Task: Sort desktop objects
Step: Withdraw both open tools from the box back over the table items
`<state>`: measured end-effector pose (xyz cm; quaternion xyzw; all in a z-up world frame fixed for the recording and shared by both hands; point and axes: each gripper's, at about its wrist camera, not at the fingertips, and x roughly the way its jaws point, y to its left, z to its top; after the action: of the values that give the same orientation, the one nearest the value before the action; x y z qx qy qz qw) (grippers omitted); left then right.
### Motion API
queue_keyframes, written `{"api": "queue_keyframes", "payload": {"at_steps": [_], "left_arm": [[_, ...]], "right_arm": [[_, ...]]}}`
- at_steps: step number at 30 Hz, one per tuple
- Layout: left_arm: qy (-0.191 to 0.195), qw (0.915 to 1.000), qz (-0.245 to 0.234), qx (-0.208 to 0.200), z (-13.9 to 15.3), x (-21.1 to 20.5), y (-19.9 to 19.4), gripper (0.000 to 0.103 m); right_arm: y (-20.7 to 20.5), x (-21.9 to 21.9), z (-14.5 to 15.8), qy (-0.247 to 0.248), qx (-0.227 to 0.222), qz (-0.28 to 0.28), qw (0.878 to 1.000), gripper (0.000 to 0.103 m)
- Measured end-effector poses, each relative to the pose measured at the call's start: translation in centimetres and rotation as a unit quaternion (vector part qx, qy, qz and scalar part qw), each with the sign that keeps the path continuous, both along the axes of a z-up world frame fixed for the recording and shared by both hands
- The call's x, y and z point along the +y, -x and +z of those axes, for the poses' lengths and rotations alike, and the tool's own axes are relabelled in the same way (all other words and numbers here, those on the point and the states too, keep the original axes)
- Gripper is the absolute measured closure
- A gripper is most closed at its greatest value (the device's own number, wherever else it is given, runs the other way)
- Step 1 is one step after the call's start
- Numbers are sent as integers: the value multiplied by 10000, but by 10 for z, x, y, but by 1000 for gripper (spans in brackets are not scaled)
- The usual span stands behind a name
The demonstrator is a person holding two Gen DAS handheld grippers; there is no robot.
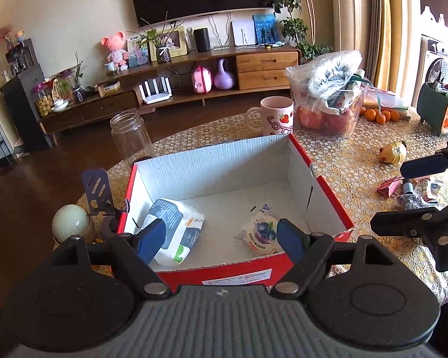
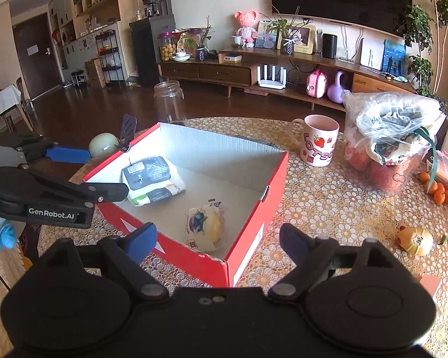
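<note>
Box [image 1: 328, 197] near table's left edge, long axis running away from left gripper [image 1: 222, 237], holding pack [image 1: 176, 226] and bun [image 1: 261, 232]; both grippers [image 2: 216, 240] spread, empty.

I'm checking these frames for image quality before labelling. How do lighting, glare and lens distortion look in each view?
Left wrist view: strong fisheye bending of the TV cabinet, bright daylight blowing out the curtains, the red box evenly lit and sharp. Right wrist view: the same curvature, black corner vignetting, window glare on the plastic bag, dim hallway at left.
</note>
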<state>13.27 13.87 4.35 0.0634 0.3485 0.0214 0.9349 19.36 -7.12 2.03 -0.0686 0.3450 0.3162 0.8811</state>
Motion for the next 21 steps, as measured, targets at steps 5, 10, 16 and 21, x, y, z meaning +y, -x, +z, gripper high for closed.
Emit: {"api": "queue_keyframes", "payload": {"at_steps": [5,10,16,21], "left_arm": [[85,9998,-91,-122,5,-23,16,22],[152,9993,-268,-198,3,-52,29,22],[175,9978,-585,-271,-4,-93,41,20],[312,9953,-859,-320,-12,-123,46,18]], "right_arm": [[16,-29,-2,-159,-38,-208,9996,13],[33,-64,-2,-205,-203,-450,9986,9],[52,-113,-6,-79,-538,-841,9950,6],[63,-149,-19,-7,-576,-1183,9913,6]]}}
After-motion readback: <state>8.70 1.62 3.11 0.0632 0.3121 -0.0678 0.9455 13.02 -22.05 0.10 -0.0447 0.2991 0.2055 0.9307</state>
